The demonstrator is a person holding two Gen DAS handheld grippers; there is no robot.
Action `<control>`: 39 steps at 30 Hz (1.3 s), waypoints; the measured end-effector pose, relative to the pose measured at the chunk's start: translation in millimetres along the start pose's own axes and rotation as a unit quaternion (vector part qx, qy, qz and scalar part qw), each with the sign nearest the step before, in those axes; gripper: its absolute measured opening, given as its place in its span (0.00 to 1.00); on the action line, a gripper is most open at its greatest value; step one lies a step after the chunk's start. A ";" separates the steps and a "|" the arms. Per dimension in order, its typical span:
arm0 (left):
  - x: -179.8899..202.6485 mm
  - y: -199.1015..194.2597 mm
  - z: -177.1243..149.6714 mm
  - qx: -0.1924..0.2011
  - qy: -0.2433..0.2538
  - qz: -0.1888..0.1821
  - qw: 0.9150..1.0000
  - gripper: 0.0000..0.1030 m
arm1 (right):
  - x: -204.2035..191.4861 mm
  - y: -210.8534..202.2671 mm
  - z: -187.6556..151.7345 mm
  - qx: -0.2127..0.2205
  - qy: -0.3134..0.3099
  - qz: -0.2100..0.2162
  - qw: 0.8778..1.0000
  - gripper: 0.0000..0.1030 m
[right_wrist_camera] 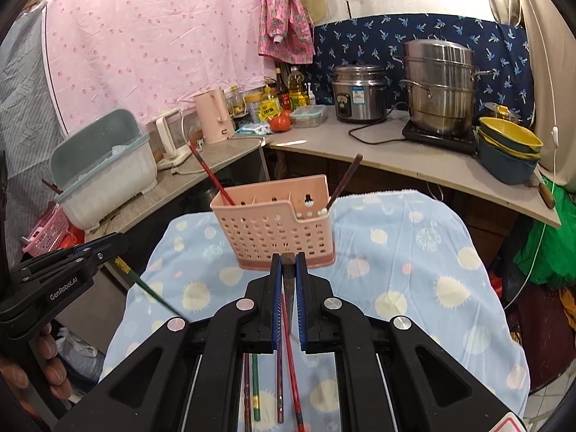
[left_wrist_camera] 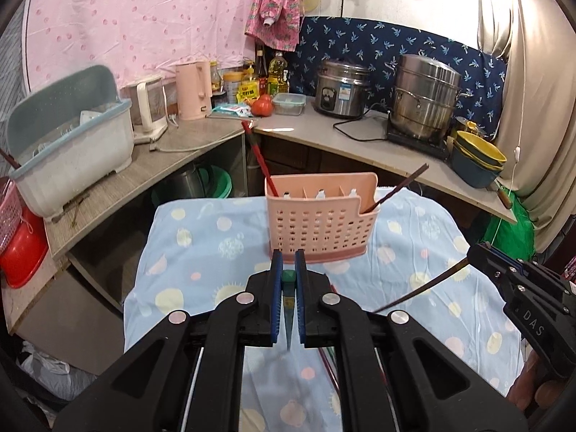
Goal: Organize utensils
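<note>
A pink perforated utensil caddy (left_wrist_camera: 320, 216) stands on the blue patterned cloth, with a red chopstick (left_wrist_camera: 257, 158) in its left end and a dark brown chopstick (left_wrist_camera: 399, 189) in its right end. My left gripper (left_wrist_camera: 288, 264) is shut on a green chopstick (left_wrist_camera: 288, 288), held in front of the caddy. My right gripper (right_wrist_camera: 288, 266) is shut on a dark brown chopstick (right_wrist_camera: 288, 280), just short of the caddy (right_wrist_camera: 273, 226). Several loose chopsticks (right_wrist_camera: 284, 378) lie on the cloth below it. Each gripper shows in the other's view, at the right (left_wrist_camera: 468, 257) and left (right_wrist_camera: 118, 252) edges.
An L-shaped counter (left_wrist_camera: 201, 140) runs behind the table, with a dish-drainer bin (left_wrist_camera: 72, 147), kettles, bottles, a tomato, a rice cooker (left_wrist_camera: 342, 86), a steamer pot (left_wrist_camera: 424, 97) and stacked bowls (left_wrist_camera: 478, 158). A red basin (left_wrist_camera: 21, 252) sits at the far left.
</note>
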State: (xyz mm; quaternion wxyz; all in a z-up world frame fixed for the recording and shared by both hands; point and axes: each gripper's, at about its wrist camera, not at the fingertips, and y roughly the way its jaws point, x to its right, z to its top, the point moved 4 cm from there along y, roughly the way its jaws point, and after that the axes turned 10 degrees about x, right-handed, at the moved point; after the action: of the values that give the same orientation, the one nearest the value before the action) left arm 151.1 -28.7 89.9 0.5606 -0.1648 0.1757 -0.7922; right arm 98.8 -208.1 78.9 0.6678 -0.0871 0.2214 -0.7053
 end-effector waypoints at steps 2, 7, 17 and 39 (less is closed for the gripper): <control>2.5 2.2 9.2 0.009 0.008 0.000 1.000 0.06 | -0.8 2.9 8.4 0.004 0.003 0.004 1.000 0.07; 6.2 3.6 32.0 0.028 0.013 -0.002 1.000 0.06 | -4.1 6.3 40.0 0.032 -0.002 0.007 0.999 0.07; 7.0 8.0 107.5 0.094 0.021 0.006 0.995 0.01 | -8.2 16.2 121.3 0.098 -0.002 0.011 0.995 0.07; -77.7 102.6 -37.3 -0.092 -0.071 0.052 0.992 0.40 | 12.1 53.0 33.9 0.001 0.033 0.000 0.999 0.07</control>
State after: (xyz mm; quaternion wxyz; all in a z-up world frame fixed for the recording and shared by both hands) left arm 243.9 16.6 4.4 0.5943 -0.2617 0.2157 -0.7292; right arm 159.7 -227.2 84.1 0.6601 -0.0632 0.2420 -0.7083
